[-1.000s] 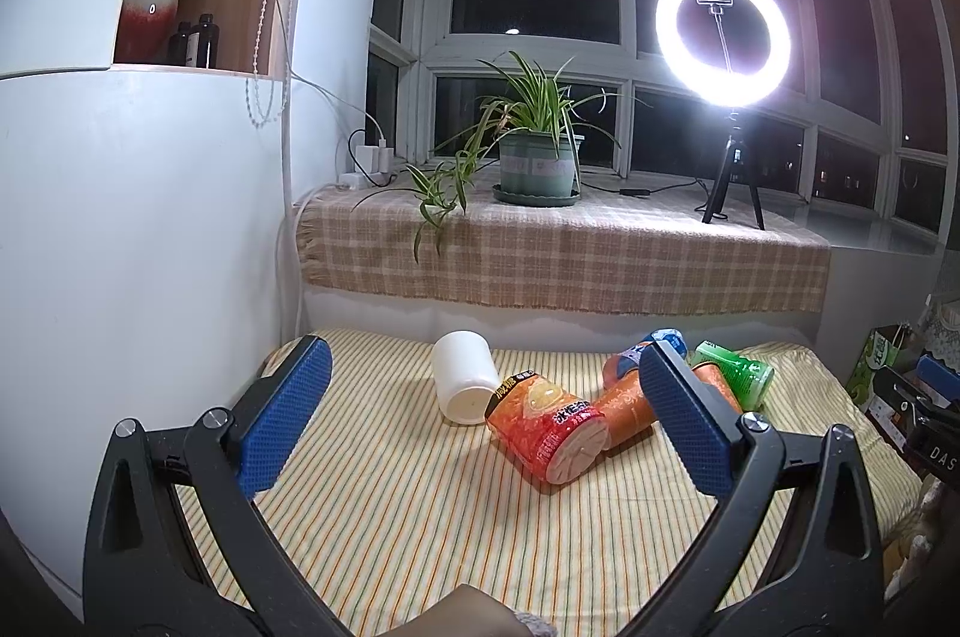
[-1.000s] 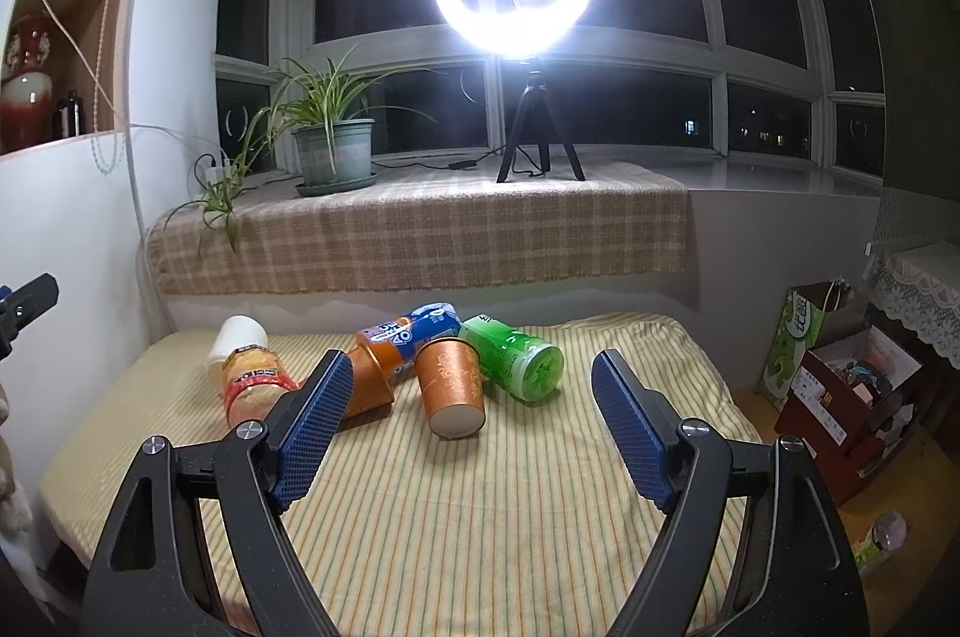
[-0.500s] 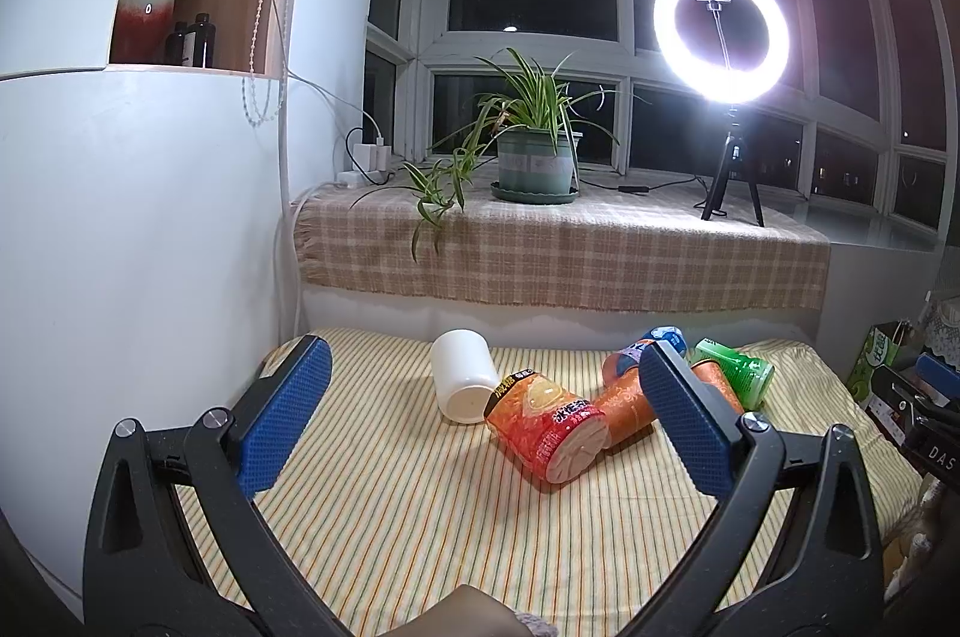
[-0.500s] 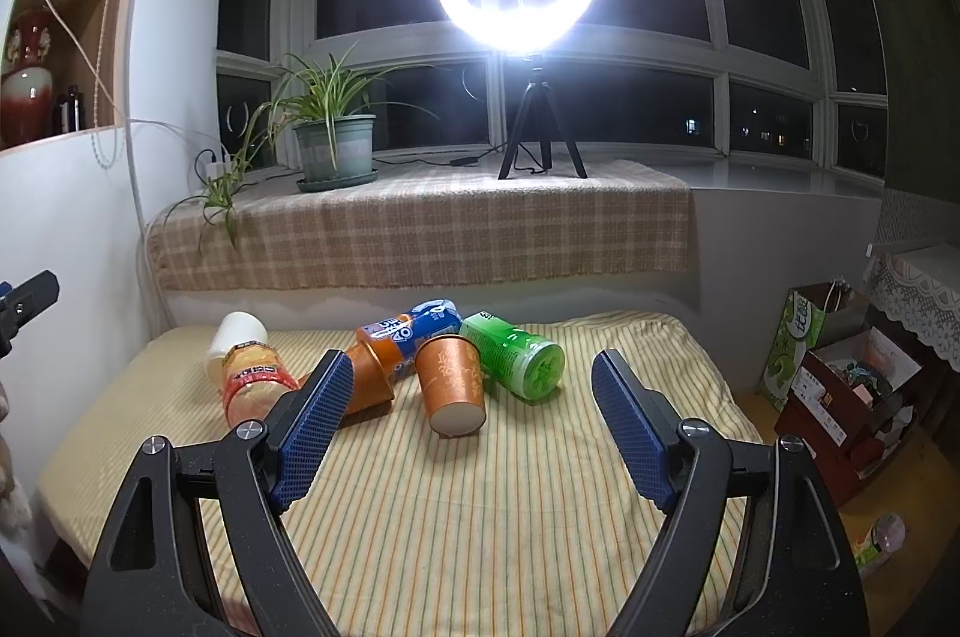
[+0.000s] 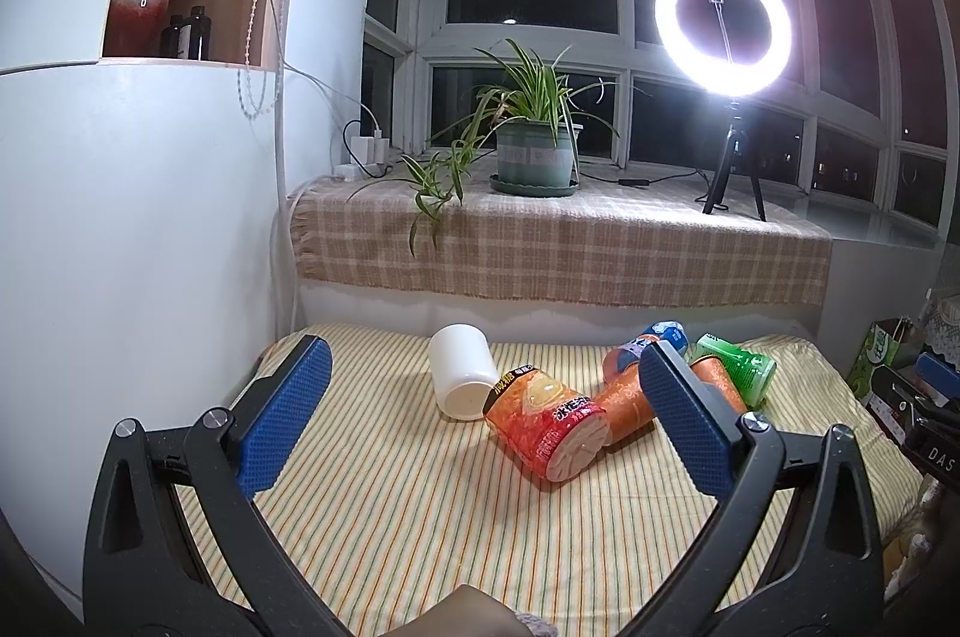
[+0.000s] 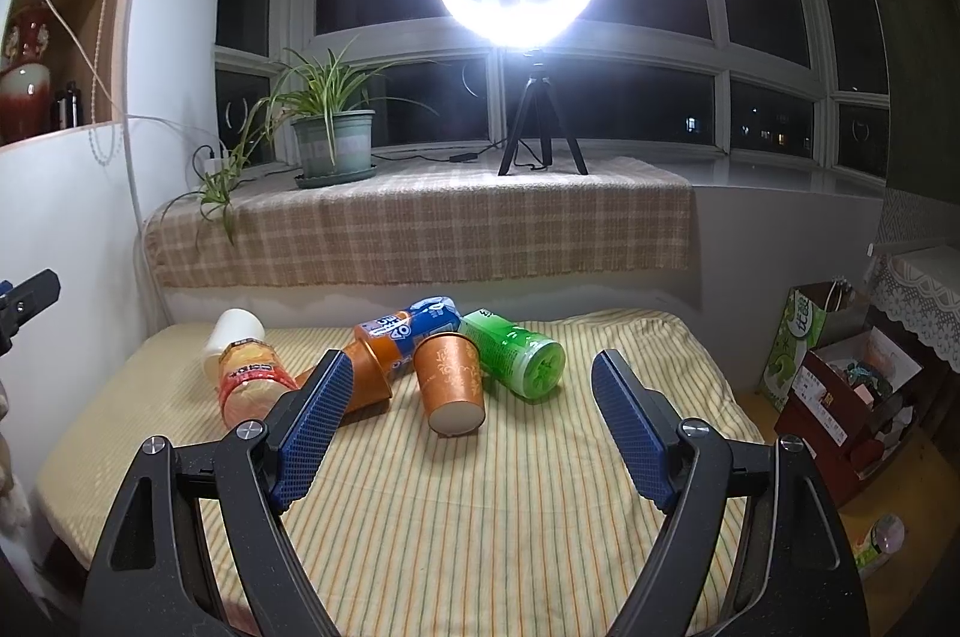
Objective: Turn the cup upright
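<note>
Several cups lie on their sides on the striped table (image 5: 420,517). A white cup (image 5: 461,379) lies at the left, a red-orange printed cup (image 5: 543,430) beside it, then plain orange cups (image 5: 624,400), a blue-orange cup (image 6: 414,328) and a green cup (image 6: 516,355). An orange cup (image 6: 451,382) lies with its base toward the right wrist view. My left gripper (image 5: 480,415) is open and empty, held above the near table. My right gripper (image 6: 471,415) is open and empty, short of the orange cup.
A checked cloth covers the window ledge (image 5: 570,241) behind the table, with a potted plant (image 5: 534,150) and a ring light on a tripod (image 5: 723,24). A white wall (image 5: 120,247) stands at the left. Boxes and bags (image 6: 840,379) sit on the floor at the right.
Both views have shifted very slightly. The cups lie as before and both grippers stay open.
</note>
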Motion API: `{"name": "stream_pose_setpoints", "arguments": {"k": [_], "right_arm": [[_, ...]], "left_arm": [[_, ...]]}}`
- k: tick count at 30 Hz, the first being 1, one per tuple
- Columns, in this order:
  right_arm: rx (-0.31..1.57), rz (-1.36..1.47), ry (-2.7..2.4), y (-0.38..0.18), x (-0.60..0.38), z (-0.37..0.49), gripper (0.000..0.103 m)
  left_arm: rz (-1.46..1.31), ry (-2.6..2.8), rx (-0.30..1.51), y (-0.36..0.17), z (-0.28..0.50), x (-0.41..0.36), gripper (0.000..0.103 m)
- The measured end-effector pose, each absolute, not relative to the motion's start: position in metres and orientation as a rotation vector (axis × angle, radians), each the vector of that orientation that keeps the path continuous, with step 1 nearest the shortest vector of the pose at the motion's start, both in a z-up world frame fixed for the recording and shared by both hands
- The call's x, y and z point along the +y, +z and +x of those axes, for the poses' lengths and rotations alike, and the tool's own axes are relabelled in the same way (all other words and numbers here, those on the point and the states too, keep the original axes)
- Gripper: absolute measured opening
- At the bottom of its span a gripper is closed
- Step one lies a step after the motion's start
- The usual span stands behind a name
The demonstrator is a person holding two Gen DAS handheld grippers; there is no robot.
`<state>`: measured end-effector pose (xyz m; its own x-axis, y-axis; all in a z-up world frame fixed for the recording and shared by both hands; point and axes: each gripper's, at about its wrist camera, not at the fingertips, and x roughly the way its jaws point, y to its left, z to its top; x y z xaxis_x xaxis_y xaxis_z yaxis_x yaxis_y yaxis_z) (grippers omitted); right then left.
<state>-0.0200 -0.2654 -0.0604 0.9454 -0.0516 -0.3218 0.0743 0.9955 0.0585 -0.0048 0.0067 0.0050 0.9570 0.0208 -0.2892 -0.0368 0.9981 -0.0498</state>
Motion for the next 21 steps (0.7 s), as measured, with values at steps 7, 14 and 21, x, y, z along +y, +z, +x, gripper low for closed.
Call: {"name": "stream_pose_setpoints", "arguments": {"k": [7, 14, 21], "right_arm": [[0.335, 0.071, -0.065, -0.063, -0.268, -0.014, 0.082], [0.344, 0.073, -0.067, -0.066, -0.269, -0.009, 0.082], [0.358, 0.073, -0.073, -0.068, -0.269, -0.003, 0.082]], "left_arm": [[-0.053, 0.03, 0.304, -0.002, -0.002, 0.003, 0.103], [-0.055, 0.036, 0.332, -0.006, 0.008, 0.006, 0.103], [-0.051, 0.019, 0.416, -0.008, 0.033, 0.015, 0.103]]}}
